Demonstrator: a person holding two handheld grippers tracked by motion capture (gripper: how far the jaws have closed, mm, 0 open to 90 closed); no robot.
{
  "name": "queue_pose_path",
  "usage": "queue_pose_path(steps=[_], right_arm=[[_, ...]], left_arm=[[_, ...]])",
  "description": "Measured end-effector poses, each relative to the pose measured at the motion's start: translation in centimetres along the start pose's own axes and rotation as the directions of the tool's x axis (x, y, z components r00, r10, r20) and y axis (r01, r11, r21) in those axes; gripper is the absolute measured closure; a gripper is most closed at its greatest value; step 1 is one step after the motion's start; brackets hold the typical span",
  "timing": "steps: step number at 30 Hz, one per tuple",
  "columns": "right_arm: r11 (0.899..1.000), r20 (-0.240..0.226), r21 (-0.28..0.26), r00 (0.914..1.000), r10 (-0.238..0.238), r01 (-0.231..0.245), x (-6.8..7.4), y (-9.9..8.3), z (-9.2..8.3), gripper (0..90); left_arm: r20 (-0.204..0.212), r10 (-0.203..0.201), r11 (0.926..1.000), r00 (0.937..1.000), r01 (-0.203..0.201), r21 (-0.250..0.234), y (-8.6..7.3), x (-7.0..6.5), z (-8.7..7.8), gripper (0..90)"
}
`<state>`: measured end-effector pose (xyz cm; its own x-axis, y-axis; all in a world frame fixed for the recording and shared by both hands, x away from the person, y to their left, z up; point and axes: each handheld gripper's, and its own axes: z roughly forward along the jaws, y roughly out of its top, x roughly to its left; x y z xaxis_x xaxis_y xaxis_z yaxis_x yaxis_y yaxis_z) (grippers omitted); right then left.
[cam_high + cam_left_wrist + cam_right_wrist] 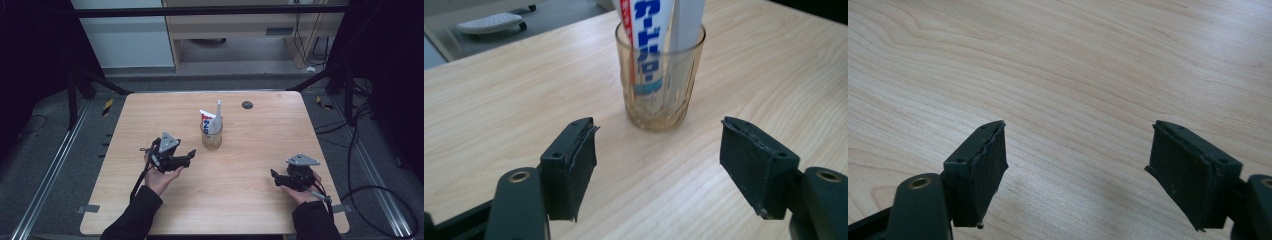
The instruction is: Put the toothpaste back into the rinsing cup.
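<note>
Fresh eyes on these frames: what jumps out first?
The clear glass standing mid-table draws the eye, with a toothpaste tube and a slim white item upright inside it. The left tool sits just short of the glass, jaws open and aimed at it. The right tool rests open over bare wooden table at the near right.

Right gripper [1078, 165]: two black jaws rising from the lower edge of the view, standing wide apart with nothing between them. Pads [985, 175] dark, worn and ragged along their edges. Beneath: table [1073, 65], pale wood with flowing grain; no edge or corner in sight.
</note>
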<state>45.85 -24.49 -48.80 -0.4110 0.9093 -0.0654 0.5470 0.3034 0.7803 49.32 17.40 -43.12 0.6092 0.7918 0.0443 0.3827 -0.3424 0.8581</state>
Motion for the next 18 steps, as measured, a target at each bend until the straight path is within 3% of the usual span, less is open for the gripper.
queue_pose_path(steps=[8, 18], right_arm=[[1.0, -0.004, 0.009, 0.9999, 0.01, -0.01, 0.1, -0.1, 0.0, 21.6], [1.0, 0.003, 0.007, 1.0, 0.003, -0.003, 0.0, -0.2, -0.1, 21.0]], left_arm=[[-0.034, -0.019, 0.9982, 0.9992, 0.021, 0.056, -2.8, 0.8, -2.0, 29.0], [-0.083, -0.088, 0.989, 0.9927, 0.097, 0.111, -6.8, 3.1, -4.3, 27.4]])
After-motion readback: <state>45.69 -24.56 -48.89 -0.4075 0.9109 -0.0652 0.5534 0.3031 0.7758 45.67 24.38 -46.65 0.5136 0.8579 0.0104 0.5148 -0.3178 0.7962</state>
